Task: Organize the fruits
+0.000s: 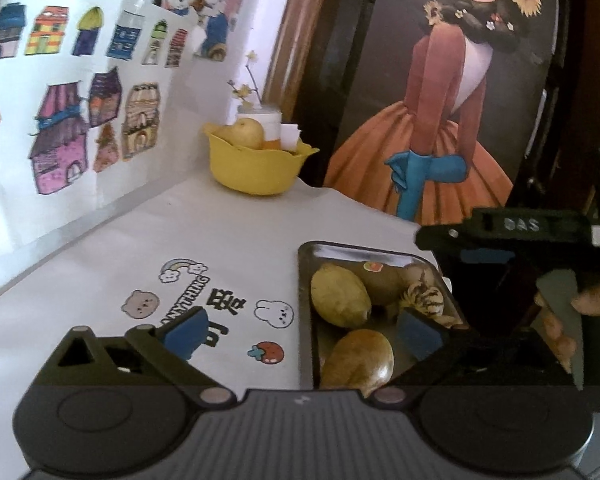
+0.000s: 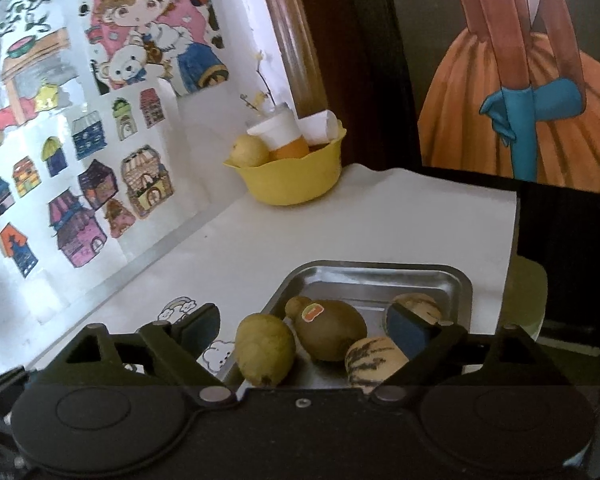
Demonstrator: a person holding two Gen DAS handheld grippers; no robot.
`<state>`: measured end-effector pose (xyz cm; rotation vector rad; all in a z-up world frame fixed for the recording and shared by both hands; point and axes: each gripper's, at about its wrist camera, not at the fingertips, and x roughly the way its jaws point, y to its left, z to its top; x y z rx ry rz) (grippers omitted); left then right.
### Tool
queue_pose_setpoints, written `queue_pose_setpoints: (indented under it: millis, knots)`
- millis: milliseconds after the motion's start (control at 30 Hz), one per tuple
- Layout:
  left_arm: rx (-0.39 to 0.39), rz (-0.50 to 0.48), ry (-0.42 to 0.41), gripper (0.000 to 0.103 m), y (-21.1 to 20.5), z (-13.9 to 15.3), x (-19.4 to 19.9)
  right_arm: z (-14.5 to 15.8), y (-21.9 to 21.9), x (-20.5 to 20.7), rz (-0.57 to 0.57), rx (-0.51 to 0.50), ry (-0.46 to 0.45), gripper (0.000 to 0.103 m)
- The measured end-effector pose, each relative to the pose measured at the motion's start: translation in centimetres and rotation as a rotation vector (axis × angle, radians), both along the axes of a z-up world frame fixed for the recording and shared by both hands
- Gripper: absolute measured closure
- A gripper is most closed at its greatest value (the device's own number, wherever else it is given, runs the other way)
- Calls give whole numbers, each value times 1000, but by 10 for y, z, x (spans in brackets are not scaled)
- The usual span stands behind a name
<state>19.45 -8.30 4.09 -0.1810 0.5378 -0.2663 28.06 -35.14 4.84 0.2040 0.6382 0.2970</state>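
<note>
Steel tray: shiny rectangular metal tray (image 2: pixel 452 280) on white paper-covered worktop (image 2: pixel 340 224), near its front right part.
Tray contents: yellow-green lemon-shaped fruit (image 2: pixel 265 350) at left edge; brown kiwi with orange sticker (image 2: pixel 332 334) just beside it, touching; cream fruit with dark purple stripes (image 2: pixel 374 360) at front; second pale striped fruit (image 2: pixel 420 306) behind, partly hidden by finger pad.
Extra fruit: tan-brown pear-shaped fruit (image 1: pixel 358 360) at near end of tray, seen in left wrist view only.
Left gripper (image 1: pixel 300 332): wide apart, nothing between pads; left pad over cartoon print, right pad over tray beside striped fruit.
Right gripper (image 2: pixel 306 332): wide apart, no clamp; fruits visible in the gap, pads not pressing on any.
Yellow bowl: scalloped yellow plastic bowl (image 2: pixel 296 184) at far corner of worktop, well apart from tray; holds yellow pear (image 2: pixel 250 150), white-and-orange cup (image 2: pixel 282 136), folded white paper.
Surroundings: coloured house drawings (image 1: pixel 60 140) on left wall; painted figure in orange skirt (image 1: pixel 432 128) behind.
Hand: fingers (image 1: pixel 596 298) on right gripper's handle, right edge of left wrist view.
</note>
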Motion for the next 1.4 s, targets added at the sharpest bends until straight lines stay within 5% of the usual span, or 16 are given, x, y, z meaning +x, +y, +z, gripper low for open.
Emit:
queue_pose_setpoints:
  millis: [700,1400]
  knots:
    - [-4,86,-28,1,28,20,-69,33,14,-109,11,-42,-101,1]
    - [-10,139,-86,0,58,11,-135,15,46,-210,-72,-8,-231,1]
